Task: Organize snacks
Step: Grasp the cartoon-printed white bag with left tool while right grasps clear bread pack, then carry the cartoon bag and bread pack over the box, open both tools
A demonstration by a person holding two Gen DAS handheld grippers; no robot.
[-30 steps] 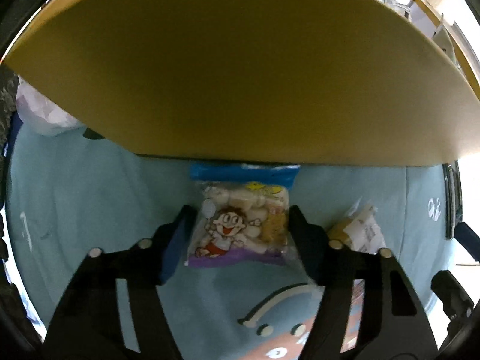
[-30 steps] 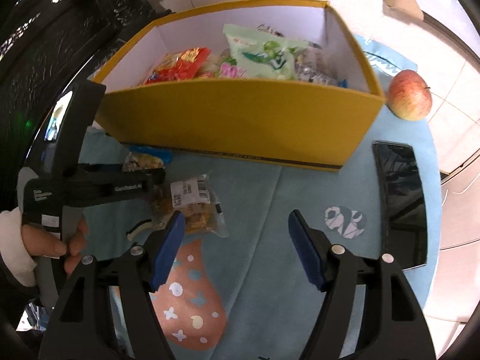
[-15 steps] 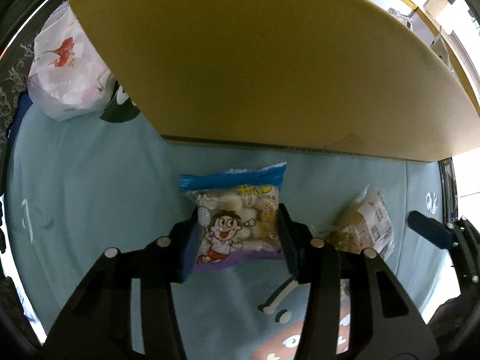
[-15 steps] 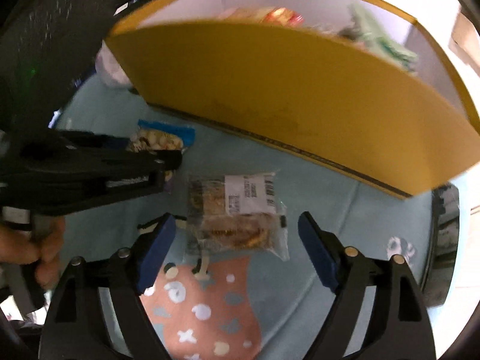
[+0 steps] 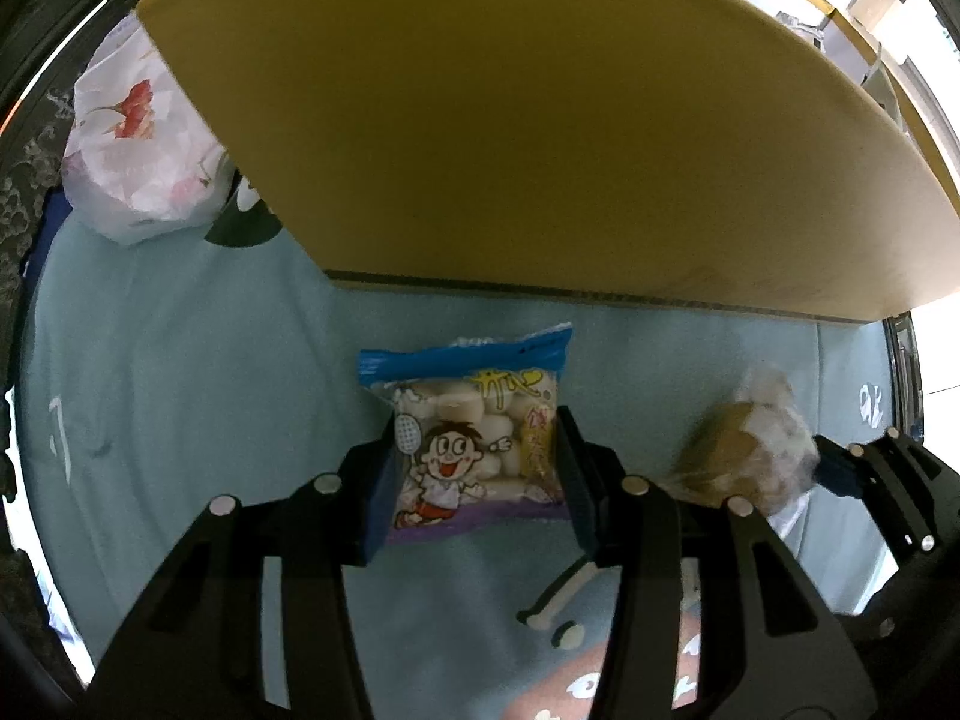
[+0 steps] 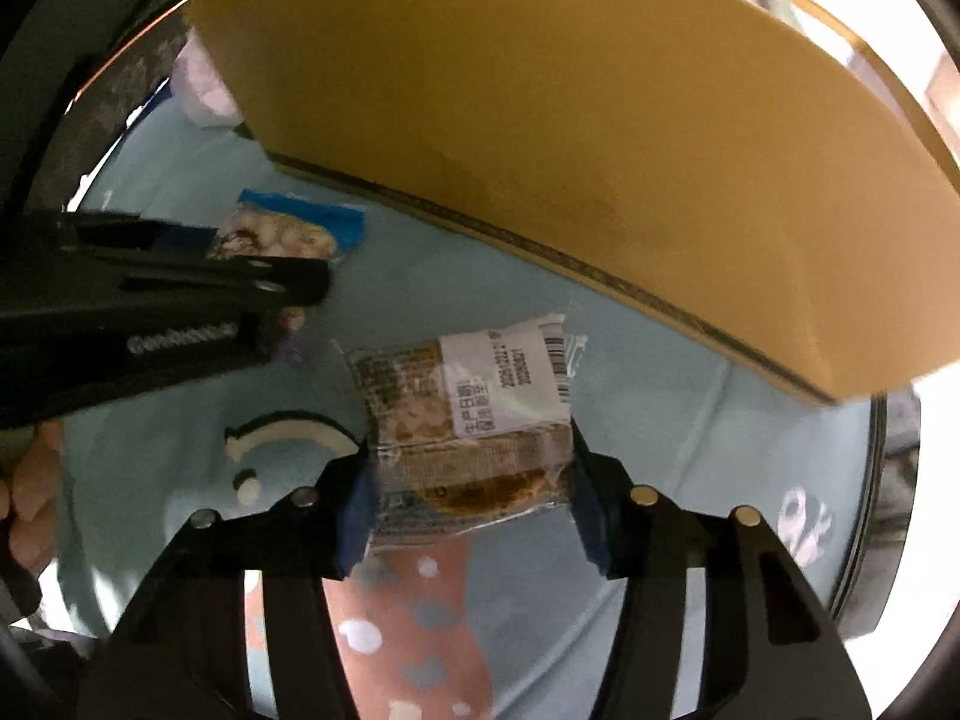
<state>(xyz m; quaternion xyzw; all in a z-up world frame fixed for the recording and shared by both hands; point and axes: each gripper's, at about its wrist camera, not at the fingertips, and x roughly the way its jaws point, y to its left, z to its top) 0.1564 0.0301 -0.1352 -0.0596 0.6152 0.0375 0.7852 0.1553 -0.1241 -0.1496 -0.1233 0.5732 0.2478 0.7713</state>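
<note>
The left gripper [image 5: 474,468] clamped a glossy, crinkled bag of white puffs [image 5: 471,426] with a cartoon child, lying on the pale blue cloth [image 5: 180,390] just before the smooth yellow box [image 5: 510,138]. The right gripper [image 6: 471,489] was closing its 2 blue pads onto a clear, flat-wrapped cake [image 6: 468,426] with a white label; that cake looked blurred from the left camera. The box's inside was hidden. A crumpled white plastic bag [image 5: 138,150] sat at the box's left corner.

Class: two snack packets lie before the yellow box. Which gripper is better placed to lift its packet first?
Left. The left gripper already clamps the cartoon packet; the right gripper's jaws are closing around the labelled packet.
</note>
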